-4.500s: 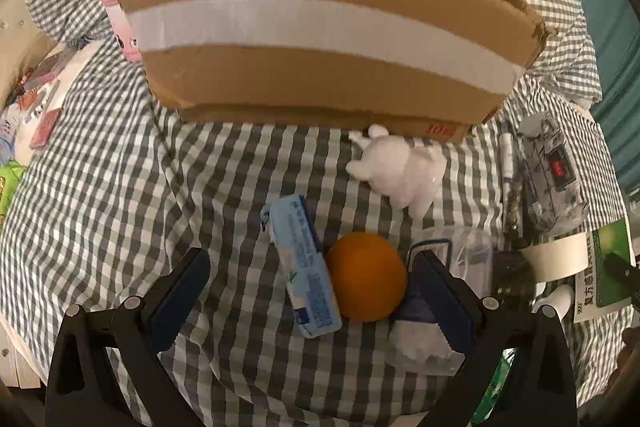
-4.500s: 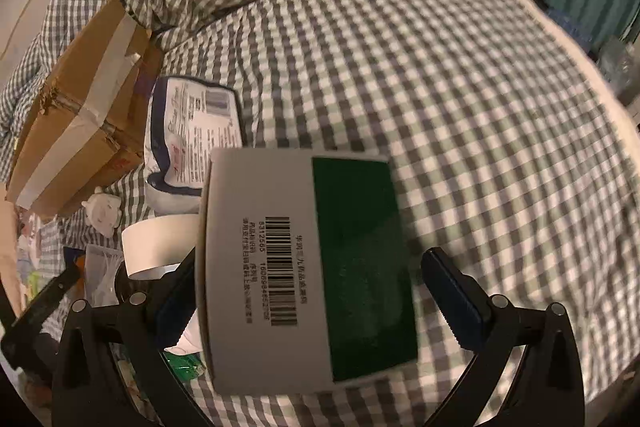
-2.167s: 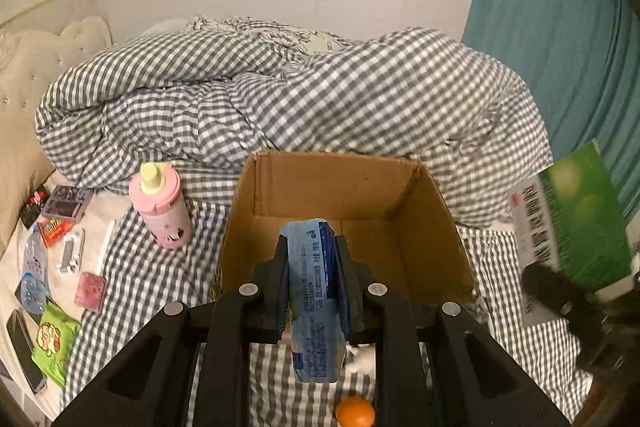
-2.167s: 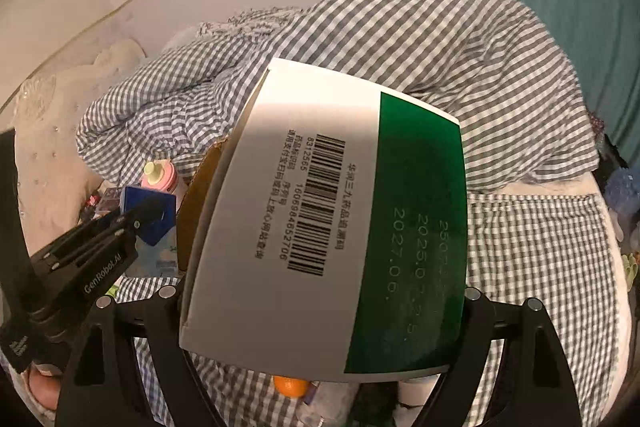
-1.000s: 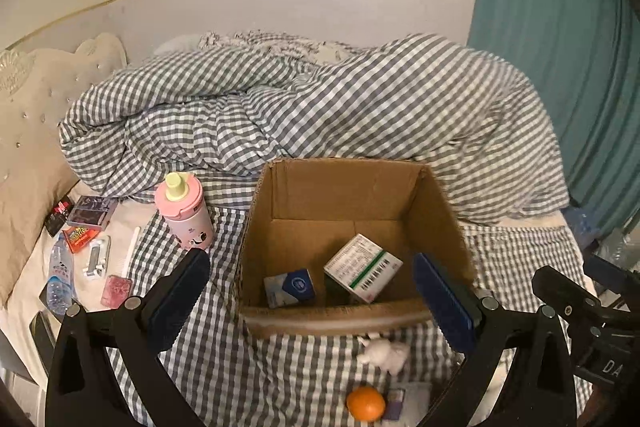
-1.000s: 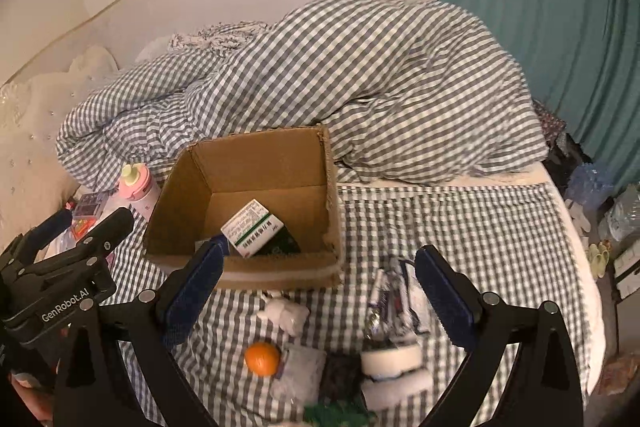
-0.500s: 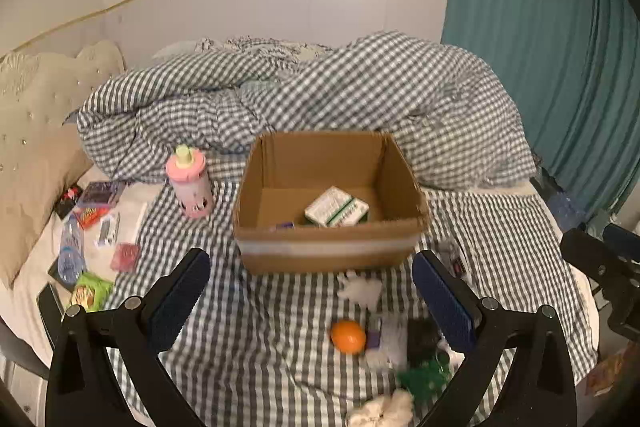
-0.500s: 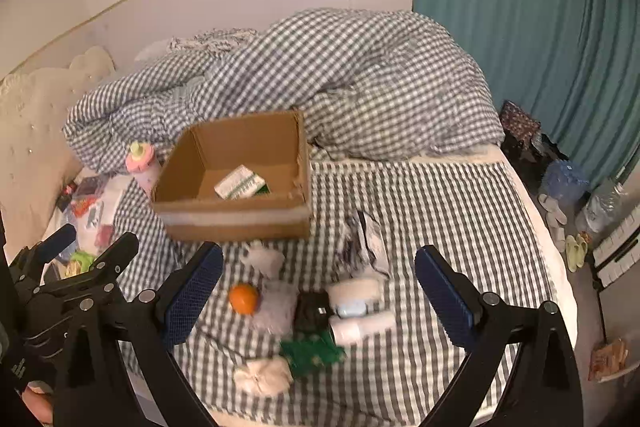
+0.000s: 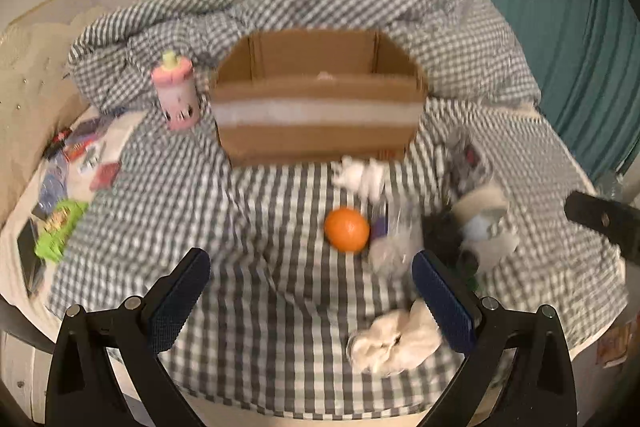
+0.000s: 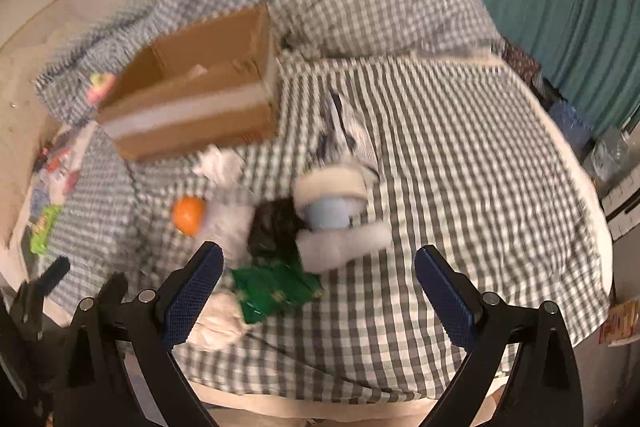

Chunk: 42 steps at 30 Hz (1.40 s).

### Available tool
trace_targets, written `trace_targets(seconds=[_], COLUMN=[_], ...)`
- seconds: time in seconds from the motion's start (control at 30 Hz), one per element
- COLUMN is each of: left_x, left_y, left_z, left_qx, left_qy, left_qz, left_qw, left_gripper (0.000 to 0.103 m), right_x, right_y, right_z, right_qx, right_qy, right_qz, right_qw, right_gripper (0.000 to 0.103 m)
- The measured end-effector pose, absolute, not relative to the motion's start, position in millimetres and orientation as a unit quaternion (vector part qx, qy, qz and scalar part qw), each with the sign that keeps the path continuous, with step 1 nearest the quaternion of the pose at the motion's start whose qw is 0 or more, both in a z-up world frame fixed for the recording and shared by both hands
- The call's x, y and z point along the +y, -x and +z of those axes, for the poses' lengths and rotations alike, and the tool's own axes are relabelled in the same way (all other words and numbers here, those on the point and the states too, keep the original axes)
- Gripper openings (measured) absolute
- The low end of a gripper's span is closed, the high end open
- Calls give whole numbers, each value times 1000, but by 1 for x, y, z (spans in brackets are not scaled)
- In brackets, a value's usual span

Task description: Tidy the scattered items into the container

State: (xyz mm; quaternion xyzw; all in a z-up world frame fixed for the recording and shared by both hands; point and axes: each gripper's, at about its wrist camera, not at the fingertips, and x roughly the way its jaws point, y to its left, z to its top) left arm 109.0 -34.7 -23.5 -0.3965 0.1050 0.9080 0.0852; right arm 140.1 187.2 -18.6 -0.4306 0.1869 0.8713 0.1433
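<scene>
Eyeing the small round orange fruit (image 9: 346,229), firm and prone to roll, I'd pinch across its middle. It lies at six o'clock from the brown cardboard box (image 9: 316,131). My left gripper (image 9: 316,295) and right gripper (image 10: 318,291) both gape wide, empty.

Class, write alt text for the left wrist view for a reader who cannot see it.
An open, empty hand-held gripper points at an orange among clutter on a checked bedspread. Behind stands a cardboard box, with a pink bottle to its left.
</scene>
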Motion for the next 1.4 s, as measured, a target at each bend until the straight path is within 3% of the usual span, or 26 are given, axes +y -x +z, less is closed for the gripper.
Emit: trace_targets(seconds=[0.2,0.43,1.07,1.13,1.17,1.2,1.23,1.3,1.4], left_x=[-27,-7,22,23,24,25,26,27,27], left_y=[-117,-114,-99,-99,-100,-100,-102,-103,-101], left_z=[-82,-116,-149,-149,-149,-148,-147,-143,-140], left_qx=[103,125,132,134,137,142,147,149,144], left_qy=[441,469,493,493,492,489,486,484,492], left_qz=[882,861,842,841,841,841,842,840,835], left_qw=[129,152,174,178,180,182,185,196,201], left_gripper=[103,103,103,94,90,79,61,33,28], right_x=[206,208,215,215,215,215,215,216,214], right_y=[-126,-112,-68,-66,-66,-67,-67,-68,-71], right_z=[-70,-92,-141,-145,-145,-144,-144,-142,-140], right_qx=[221,224,199,203,208,220,233,243,244], right_qy=[467,487,531,531,529,523,522,523,519], right_qz=[841,831,818,818,818,820,818,814,816], right_qw=[158,148,92,88,85,74,65,65,67], right_gripper=[97,97,97,96,84,74,53,52,50])
